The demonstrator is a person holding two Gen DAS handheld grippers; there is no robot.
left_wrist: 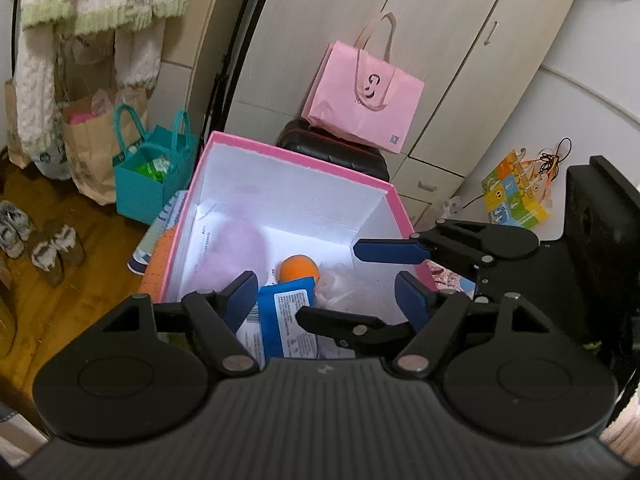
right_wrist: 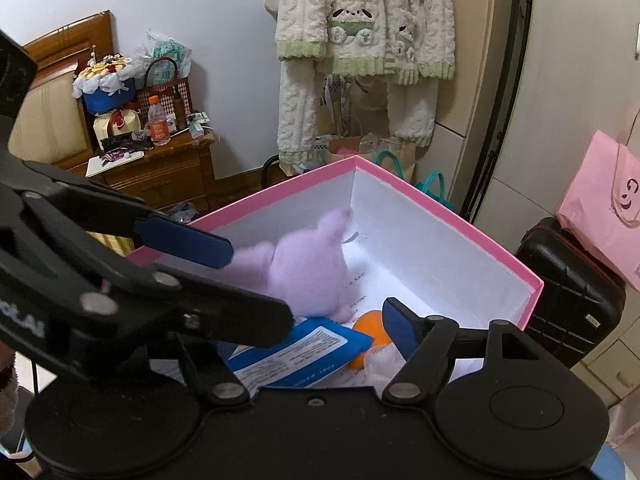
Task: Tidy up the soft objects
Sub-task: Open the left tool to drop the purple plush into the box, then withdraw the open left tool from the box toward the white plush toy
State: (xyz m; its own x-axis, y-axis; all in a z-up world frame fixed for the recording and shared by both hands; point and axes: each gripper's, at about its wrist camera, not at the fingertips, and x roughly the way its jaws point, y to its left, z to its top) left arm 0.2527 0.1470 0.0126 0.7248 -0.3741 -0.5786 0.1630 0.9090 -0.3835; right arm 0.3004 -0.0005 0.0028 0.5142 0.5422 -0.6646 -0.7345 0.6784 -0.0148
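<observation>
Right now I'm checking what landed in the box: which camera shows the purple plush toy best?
The right wrist view: the purple plush toy shows clearly inside the pink box, ear and body distinct, though slightly blurred. In the left wrist view the purple plush toy is only a washed-out pale shape against the box wall.

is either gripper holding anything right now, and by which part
Nothing is held. The left gripper and right gripper are both open above the pink box; the purple plush, blue packet and orange ball lie loose inside.
</observation>
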